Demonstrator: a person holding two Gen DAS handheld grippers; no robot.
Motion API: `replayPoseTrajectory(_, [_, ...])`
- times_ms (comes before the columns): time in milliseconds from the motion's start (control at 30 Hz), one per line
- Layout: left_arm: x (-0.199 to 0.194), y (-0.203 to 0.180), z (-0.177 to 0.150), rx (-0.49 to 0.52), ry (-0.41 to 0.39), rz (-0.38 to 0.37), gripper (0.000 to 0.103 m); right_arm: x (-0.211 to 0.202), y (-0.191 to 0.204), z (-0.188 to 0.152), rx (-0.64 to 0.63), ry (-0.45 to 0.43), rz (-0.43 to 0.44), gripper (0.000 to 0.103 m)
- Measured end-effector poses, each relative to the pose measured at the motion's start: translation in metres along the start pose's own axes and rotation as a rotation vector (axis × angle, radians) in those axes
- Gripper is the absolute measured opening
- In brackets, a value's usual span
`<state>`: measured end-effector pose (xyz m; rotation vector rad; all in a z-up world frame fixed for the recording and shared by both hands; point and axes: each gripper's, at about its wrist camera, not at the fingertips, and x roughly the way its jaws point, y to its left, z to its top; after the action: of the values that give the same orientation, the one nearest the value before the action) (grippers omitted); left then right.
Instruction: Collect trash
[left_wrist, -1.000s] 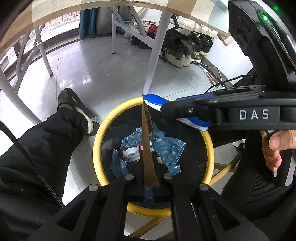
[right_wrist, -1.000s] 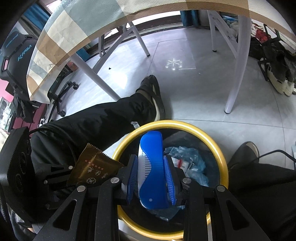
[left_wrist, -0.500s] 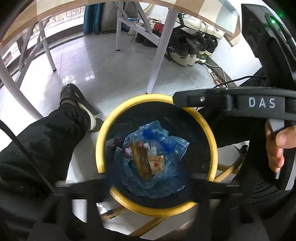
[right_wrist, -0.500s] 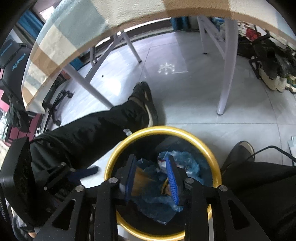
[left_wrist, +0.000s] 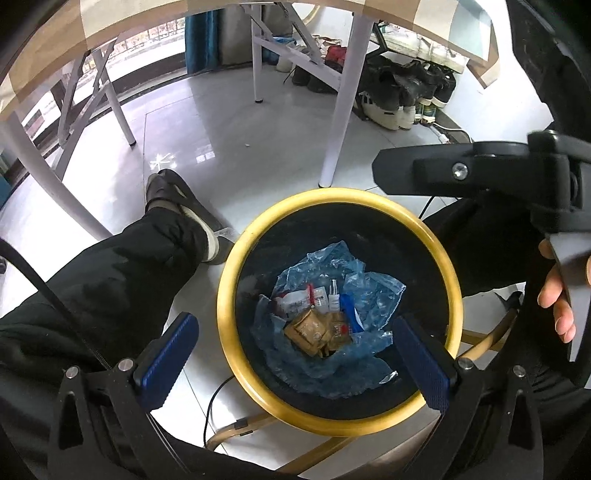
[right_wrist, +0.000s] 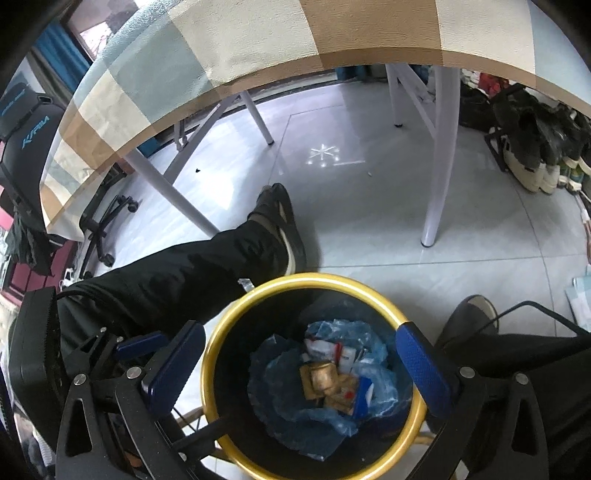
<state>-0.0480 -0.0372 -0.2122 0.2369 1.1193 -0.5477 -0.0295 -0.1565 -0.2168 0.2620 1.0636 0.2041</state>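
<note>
A black trash bin with a yellow rim (left_wrist: 236, 266) (right_wrist: 210, 354) stands on the floor below both grippers. Inside lie blue plastic bags (left_wrist: 369, 288) (right_wrist: 280, 373), a brown wrapper (left_wrist: 308, 330) (right_wrist: 319, 374), a blue and white piece (left_wrist: 351, 314) (right_wrist: 364, 397) and small white packets (left_wrist: 295, 301). My left gripper (left_wrist: 295, 358) is open and empty over the bin. My right gripper (right_wrist: 301, 367) is open and empty over the bin; its arm (left_wrist: 461, 171) also shows in the left wrist view.
A table with a checked cloth (right_wrist: 258, 48) hangs above, on white legs (left_wrist: 340, 122) (right_wrist: 439, 166). The person's black-trousered leg and shoe (left_wrist: 177, 206) (right_wrist: 280, 221) lie left of the bin. Shoes (left_wrist: 399, 96) line the far wall. An office chair (right_wrist: 26, 122) stands at left.
Both grippers opened wide. The brown wrapper dropped from the left gripper and the blue and white piece from the right; both now lie in the bin.
</note>
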Motion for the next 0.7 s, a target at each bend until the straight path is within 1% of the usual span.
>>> replayPoseTrajectory(167, [0.0002,0.0011,0.0001,-0.010,0.004,0.018,0.102,0.0011,0.0026,-0.0002,-0.007,0.005,0.003,0.103])
replayPoseTrajectory(467, [0.0013,0.0038,0.0004,-0.027,0.012,0.011,0.102,0.0034,0.0035,-0.0005,-0.009,0.013,0.010,0.103])
replayPoseTrajectory(700, [0.0018,0.0007,0.0005,-0.017,0.013,0.027,0.102,0.0044,0.0042,-0.0013,-0.010,0.017,0.012,0.103])
